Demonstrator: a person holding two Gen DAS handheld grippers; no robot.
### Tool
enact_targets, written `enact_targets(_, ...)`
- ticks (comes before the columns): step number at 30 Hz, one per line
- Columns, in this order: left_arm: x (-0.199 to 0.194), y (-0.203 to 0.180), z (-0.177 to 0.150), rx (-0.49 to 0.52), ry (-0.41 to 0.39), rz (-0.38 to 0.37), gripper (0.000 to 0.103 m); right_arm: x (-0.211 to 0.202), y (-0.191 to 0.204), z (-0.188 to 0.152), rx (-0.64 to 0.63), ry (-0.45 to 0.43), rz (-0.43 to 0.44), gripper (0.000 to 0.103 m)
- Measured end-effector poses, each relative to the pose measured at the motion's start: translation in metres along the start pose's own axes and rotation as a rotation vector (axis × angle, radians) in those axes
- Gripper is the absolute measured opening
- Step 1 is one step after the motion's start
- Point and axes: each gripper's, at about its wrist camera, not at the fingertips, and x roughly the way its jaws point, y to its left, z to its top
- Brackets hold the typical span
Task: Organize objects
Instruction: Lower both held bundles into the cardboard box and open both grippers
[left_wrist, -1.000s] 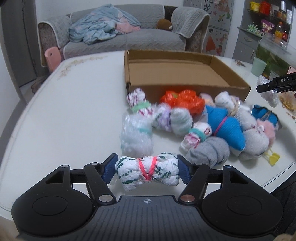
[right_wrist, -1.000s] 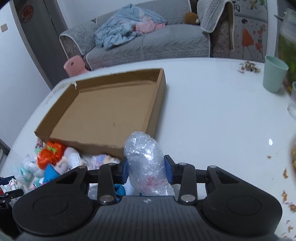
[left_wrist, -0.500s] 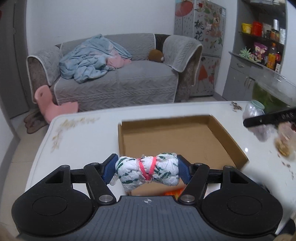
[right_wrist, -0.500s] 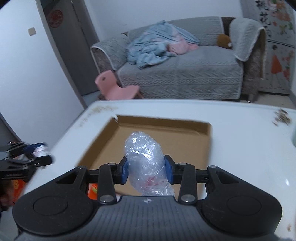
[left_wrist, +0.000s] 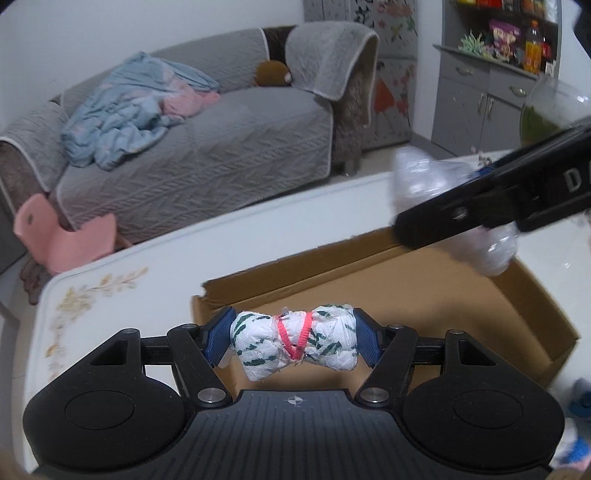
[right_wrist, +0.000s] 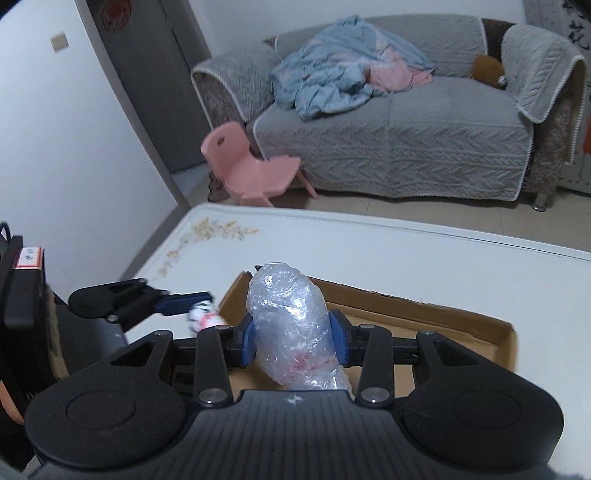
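Observation:
My left gripper (left_wrist: 293, 341) is shut on a white bundle with green marks (left_wrist: 258, 347), tied with a pink band, and holds it above the near left corner of the shallow cardboard box (left_wrist: 443, 295). My right gripper (right_wrist: 293, 336) holds an upright clear plastic-wrapped bundle (right_wrist: 284, 306) between its blue pads over the box (right_wrist: 443, 328). Its jaws are opening slightly, though the pads still touch the wrap. In the left wrist view the right gripper's finger (left_wrist: 480, 210) and its bundle (left_wrist: 417, 177) hang over the box's far right. The left gripper (right_wrist: 177, 299) shows at the left of the right wrist view.
The box lies on a white table (right_wrist: 369, 251) whose far edge faces a grey sofa (right_wrist: 406, 129) and a pink child's chair (right_wrist: 255, 166). A glass bowl (left_wrist: 554, 103) stands at the right. Blue bits of other bundles (left_wrist: 583, 402) peek in at the lower right.
Both grippers carried their bundles away from the pile and forward over the box. The pile has dropped out of view. The right gripper now hangs close on the left gripper's right.

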Motion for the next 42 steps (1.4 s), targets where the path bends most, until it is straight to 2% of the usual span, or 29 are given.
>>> enact_targets(6, 0.041, 0.001, -0.004, 0.047, 0.018, 0.008, 0.072, 0.045, 0.002, 0.005, -0.003, 0.063, -0.018, 0.037)
enact_targets(13, 0.062, 0.003, -0.010, 0.118, 0.047, 0.026, 0.072, 0.085, -0.001, 0.010, 0.019, 0.113, -0.045, 0.037)
enact_targets(15, 0.060, 0.002, -0.009, 0.157, 0.029, 0.063, 0.073, 0.094, -0.002, 0.011, 0.028, 0.125, -0.048, 0.037)
enact_targets(17, 0.066, 0.002, -0.008, 0.191, 0.062, 0.087, 0.073, 0.099, -0.002, 0.010, 0.037, 0.132, -0.044, 0.037)
enact_targets(20, 0.069, -0.001, -0.011, 0.235, 0.072, 0.099, 0.073, 0.102, 0.001, 0.008, 0.036, 0.134, -0.050, 0.040)
enact_targets(27, 0.070, 0.001, -0.011, 0.222, 0.076, 0.105, 0.079, 0.098, 0.007, 0.007, 0.033, 0.139, -0.051, 0.046)
enact_targets(32, 0.062, -0.003, -0.012, 0.245, 0.071, 0.110, 0.087, 0.095, 0.007, 0.010, 0.028, 0.129, -0.059, 0.054)
enact_targets(35, 0.056, -0.006, -0.012, 0.252, 0.065, 0.109, 0.088, 0.093, 0.007, 0.012, 0.027, 0.124, -0.060, 0.056)
enact_targets(42, 0.048, -0.006, -0.007, 0.246, 0.057, 0.107, 0.090, 0.088, 0.007, 0.013, 0.018, 0.124, -0.075, 0.058)
